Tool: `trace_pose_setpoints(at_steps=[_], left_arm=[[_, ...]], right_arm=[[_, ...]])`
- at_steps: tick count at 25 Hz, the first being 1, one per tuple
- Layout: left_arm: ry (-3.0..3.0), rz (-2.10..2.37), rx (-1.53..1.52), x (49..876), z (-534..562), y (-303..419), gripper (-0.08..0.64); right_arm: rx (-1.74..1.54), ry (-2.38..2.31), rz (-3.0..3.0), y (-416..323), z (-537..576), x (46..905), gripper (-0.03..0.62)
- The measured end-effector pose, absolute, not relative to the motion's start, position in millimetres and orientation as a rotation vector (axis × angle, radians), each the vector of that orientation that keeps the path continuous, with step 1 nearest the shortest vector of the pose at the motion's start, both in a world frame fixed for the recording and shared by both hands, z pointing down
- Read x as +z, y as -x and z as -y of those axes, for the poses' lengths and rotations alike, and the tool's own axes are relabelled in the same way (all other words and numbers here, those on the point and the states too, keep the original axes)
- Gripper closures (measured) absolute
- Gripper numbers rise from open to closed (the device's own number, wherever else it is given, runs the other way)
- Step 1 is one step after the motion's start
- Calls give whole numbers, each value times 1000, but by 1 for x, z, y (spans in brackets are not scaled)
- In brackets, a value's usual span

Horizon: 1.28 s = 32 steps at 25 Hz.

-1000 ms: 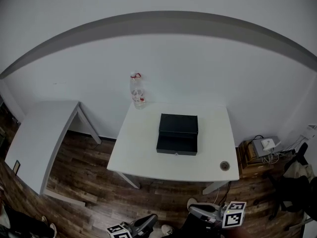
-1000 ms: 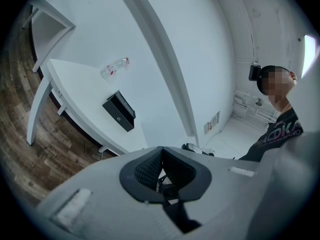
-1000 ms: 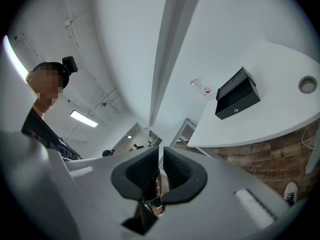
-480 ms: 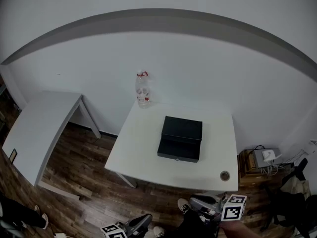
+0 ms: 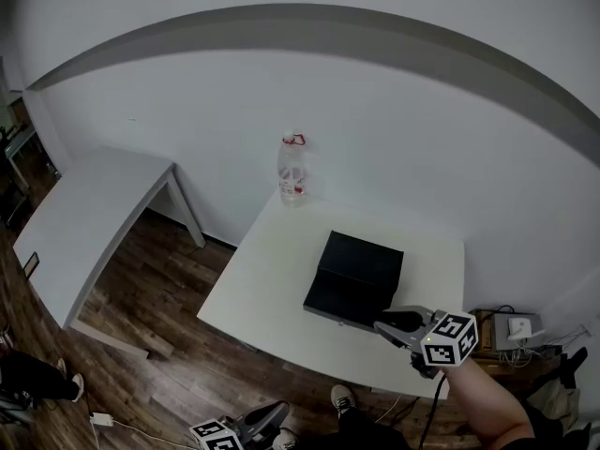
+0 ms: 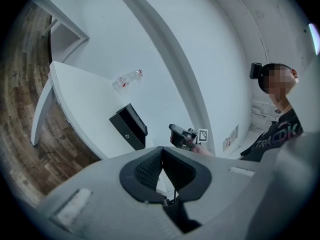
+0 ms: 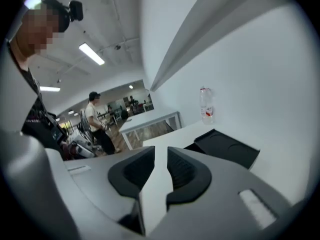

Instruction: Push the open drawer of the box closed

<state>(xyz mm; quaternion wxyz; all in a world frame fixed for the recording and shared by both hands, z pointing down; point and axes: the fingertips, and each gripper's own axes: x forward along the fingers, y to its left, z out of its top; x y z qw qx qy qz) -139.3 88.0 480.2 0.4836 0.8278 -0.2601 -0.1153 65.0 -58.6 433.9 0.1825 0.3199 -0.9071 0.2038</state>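
Now the open drawer lies just ahead of the right tool.

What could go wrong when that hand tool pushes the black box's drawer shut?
The right gripper, jaws just opened wider with nothing between them, hovers by the open drawer of the black box. Nothing braces the box on the white table, so it may slide instead of closing. An off-centre push could twist it. The clear plastic bottle stands beyond it and might topple.
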Motion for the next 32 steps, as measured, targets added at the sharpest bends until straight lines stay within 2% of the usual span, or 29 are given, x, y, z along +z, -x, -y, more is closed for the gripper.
trace_pose_setpoints(at_steps=[5, 13, 26, 32], left_arm=[[-1991, 712, -283, 482, -65, 123, 558], [-1937, 840, -225, 492, -52, 93, 558], [-1827, 989, -216, 510, -41, 65, 558], [-1827, 987, -161, 515, -37, 50, 558]], right_arm=[[376, -835, 2379, -112, 163, 459, 499], [510, -649, 2213, -150, 274, 516, 445], [608, -346, 2104, -131, 327, 589, 434], [677, -241, 2079, -131, 322, 603, 465]])
